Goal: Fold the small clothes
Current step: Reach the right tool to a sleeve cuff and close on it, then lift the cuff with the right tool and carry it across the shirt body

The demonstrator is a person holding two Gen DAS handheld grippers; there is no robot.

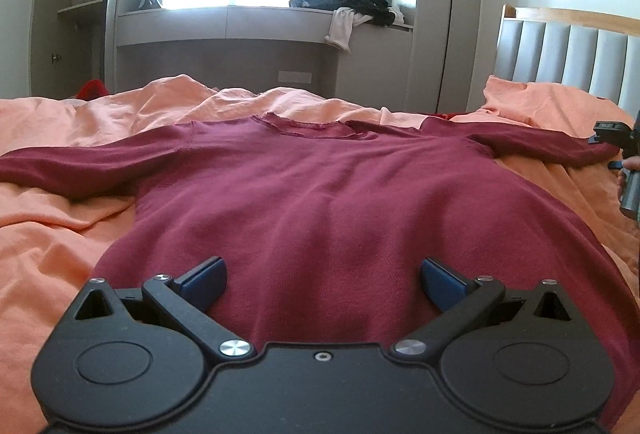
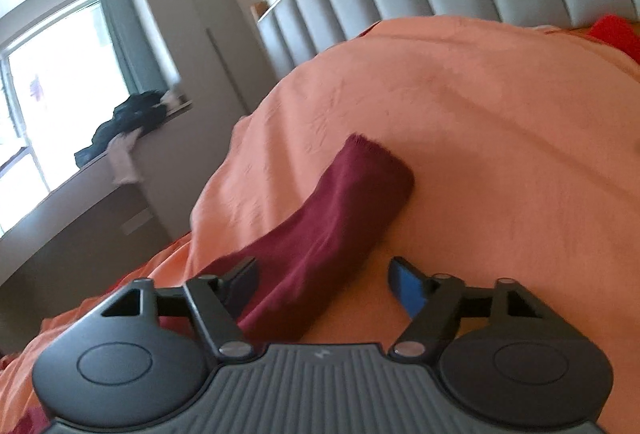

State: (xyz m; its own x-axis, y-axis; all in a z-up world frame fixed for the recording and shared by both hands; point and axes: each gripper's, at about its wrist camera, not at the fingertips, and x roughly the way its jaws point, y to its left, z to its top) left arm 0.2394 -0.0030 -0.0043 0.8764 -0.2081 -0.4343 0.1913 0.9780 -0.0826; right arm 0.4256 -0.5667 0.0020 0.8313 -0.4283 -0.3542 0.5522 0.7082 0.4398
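A dark red long-sleeved sweater [image 1: 320, 193] lies spread flat on the orange bedsheet [image 1: 52, 234], neck away from me, both sleeves out to the sides. My left gripper [image 1: 322, 282] is open and empty, hovering over the sweater's lower hem area. My right gripper [image 2: 322, 280] is open, just above the sweater's right sleeve [image 2: 340, 209], whose cuff lies on the orange sheet [image 2: 480, 153]; the sleeve runs between the jaws, which are not closed on it. The right gripper also shows at the far right edge of the left wrist view [image 1: 624, 161], by the sleeve end.
A grey padded headboard [image 1: 568, 53] stands at the right. An orange pillow [image 1: 540, 101] lies below it. A window bench [image 1: 240, 21] with a pile of dark clothes [image 1: 348, 3] runs behind the bed. A wardrobe [image 1: 436, 13] stands beside it. A red item [image 2: 616, 33] lies near the headboard.
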